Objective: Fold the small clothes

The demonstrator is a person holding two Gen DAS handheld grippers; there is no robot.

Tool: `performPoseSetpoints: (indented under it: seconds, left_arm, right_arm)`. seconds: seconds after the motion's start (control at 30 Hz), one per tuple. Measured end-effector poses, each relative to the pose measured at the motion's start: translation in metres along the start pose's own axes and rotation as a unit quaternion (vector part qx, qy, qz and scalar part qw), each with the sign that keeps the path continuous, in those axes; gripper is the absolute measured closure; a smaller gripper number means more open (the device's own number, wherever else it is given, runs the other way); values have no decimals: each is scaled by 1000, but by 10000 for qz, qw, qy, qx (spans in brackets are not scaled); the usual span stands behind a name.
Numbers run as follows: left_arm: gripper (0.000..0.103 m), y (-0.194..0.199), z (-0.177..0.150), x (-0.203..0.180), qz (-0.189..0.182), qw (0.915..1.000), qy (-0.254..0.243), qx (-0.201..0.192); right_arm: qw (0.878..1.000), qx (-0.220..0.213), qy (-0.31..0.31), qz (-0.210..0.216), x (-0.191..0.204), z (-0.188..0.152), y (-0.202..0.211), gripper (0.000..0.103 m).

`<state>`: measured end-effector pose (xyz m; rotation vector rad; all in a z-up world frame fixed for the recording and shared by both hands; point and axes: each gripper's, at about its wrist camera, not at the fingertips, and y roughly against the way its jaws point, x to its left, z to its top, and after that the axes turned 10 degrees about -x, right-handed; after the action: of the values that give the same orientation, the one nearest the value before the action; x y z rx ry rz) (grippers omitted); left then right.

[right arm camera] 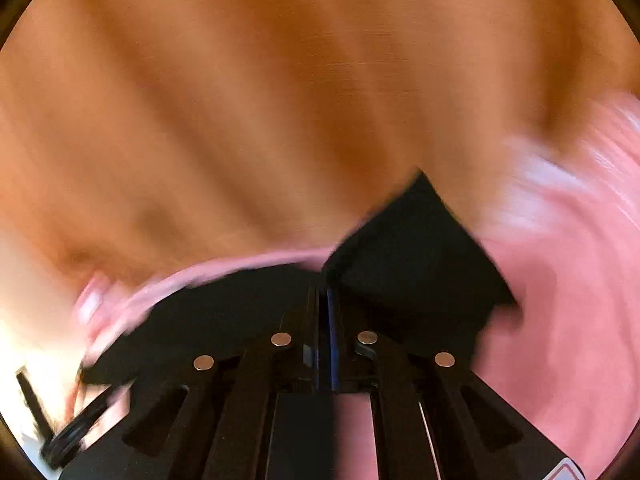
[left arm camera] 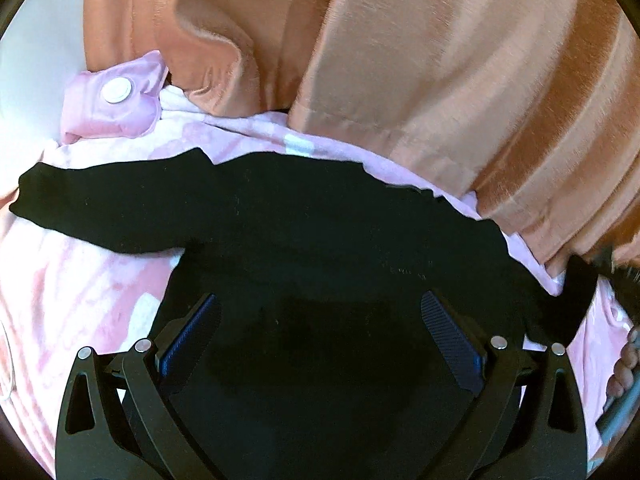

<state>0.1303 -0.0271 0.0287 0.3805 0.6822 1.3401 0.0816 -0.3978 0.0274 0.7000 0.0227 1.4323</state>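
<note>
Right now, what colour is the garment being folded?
Black, plain with no pattern visible. It shows best in the left wrist view, spread over pink bedding.

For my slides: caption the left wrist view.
Open left tool over a black garment spread on pink bedding.

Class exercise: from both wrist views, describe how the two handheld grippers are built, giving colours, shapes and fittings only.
Both the left gripper and the right gripper are matte black, with slotted linkage arms joined by round silver pins. The fingers carry ribbed dark blue pads.
</note>
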Motion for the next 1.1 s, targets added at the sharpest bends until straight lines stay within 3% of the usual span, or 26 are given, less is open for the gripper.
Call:
performPoseSetpoints:
  seconds: [0.07, 0.1, 0.17, 0.23, 0.3, 0.43, 0.5, 0.6, 0.7, 0.83, 0.87, 0.9, 0.97, 1.1]
  left_arm:
    - [5, -8, 4, 3, -86, 9999, 49, -34]
    - [5, -15, 6, 5, -157, 9999, 65, 1]
    - [5, -26, 11, 9, -213, 9997, 147, 16]
    - [5, -43, 15, 15, -233, 9995, 182, 85]
    - [5, -58, 15, 23, -215, 9990, 278, 281]
    - [5, -93, 5, 41, -369, 9909, 959, 864]
    - [5, -104, 0, 44, -406, 9873, 1190, 966]
    - [5, -108, 2, 41, -434, 9875, 1275, 821]
    - [5, -120, 11, 38, -546, 9873, 1341, 647]
    - [9, -139, 13, 35, -407, 9903, 1196, 577]
    - [20, -139, 14, 31, -357, 9923, 1063, 534]
    - [55, -139, 16, 26, -422, 9939, 888, 493]
    - [94, -145, 20, 26, -1006, 9881, 936, 695]
    - [95, -127, 33, 39, -1041, 9866, 1160, 487]
  right_arm:
    - [9944, 267, 582, 837, 78, -13, -26, 96]
    - [9910, 415, 770, 1016, 102, -20, -39, 95]
    - [9886, 534, 1036, 956, 121, -27, -53, 86]
    - [9897, 517, 1136, 704, 111, -28, -58, 72]
    - [9934, 538, 973, 281, 72, -30, -44, 60]
    - [9950, 826, 473, -317, 4, -51, -22, 57]
    - [9936, 1022, 153, -461, -19, -68, -27, 56]
    - [9891, 1382, -225, -462, -36, -86, -42, 56]
    - [9879, 1429, -542, -274, -44, -88, -51, 56]
    - [9884, 1328, -706, -215, -46, -86, -56, 50]
    - [9881, 1362, -669, -262, -47, -89, -55, 50]
    - [9878, 1403, -622, -273, -49, -89, -51, 50]
    - [9878, 1453, -430, -356, -48, -92, -45, 50]
    - [9883, 1450, -123, -467, -48, -97, -30, 50]
